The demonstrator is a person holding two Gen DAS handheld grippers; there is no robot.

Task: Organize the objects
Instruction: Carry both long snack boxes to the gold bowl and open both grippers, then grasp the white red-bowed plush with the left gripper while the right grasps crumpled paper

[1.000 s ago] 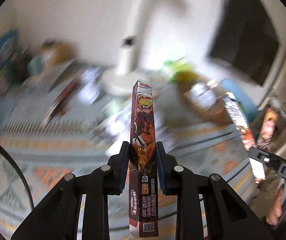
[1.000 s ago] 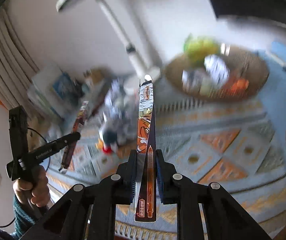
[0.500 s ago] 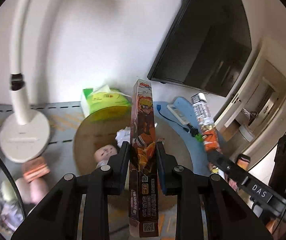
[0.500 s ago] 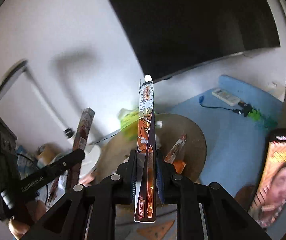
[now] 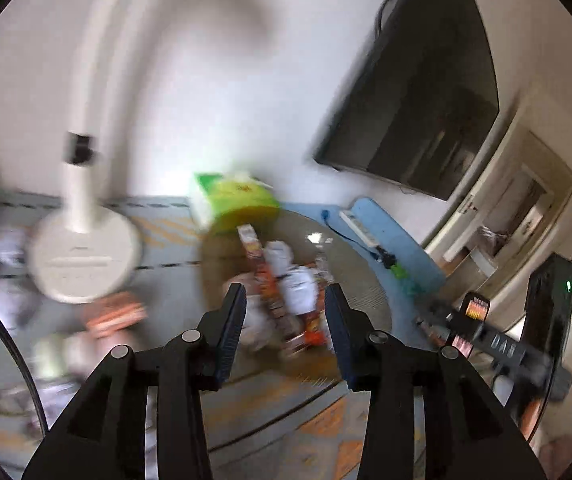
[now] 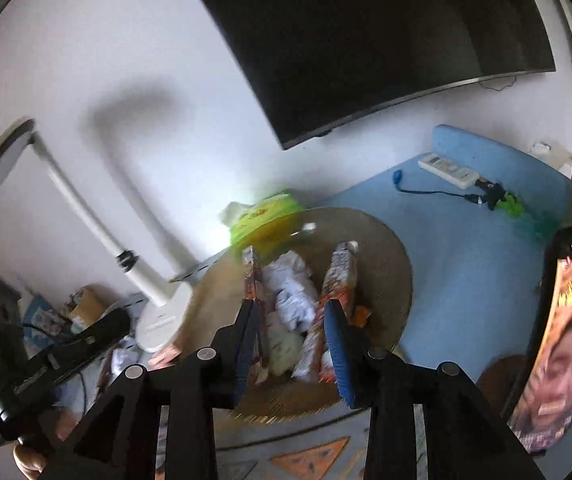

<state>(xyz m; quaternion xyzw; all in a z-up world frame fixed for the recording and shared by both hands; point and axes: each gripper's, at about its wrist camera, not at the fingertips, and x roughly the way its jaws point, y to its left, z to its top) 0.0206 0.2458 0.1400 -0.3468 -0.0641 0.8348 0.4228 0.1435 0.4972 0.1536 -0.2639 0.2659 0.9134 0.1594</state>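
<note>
Both card boxes have left the grippers and now lie in the round woven basket (image 6: 389, 248). Left gripper (image 5: 284, 320) and right gripper (image 6: 291, 334) have just been opening; their jaws stand apart with nothing between them, above the basket. 2 boxes (image 6: 339, 276) flank crumpled white paper (image 6: 291, 292) inside, a green tissue pack (image 6: 264, 218) just behind the basket.

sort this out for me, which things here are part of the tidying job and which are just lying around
Job: round basket, two slim printed boxes in it, left gripper, right gripper.

Lying about: desk lamp, tissue pack, remote, phone.
</note>
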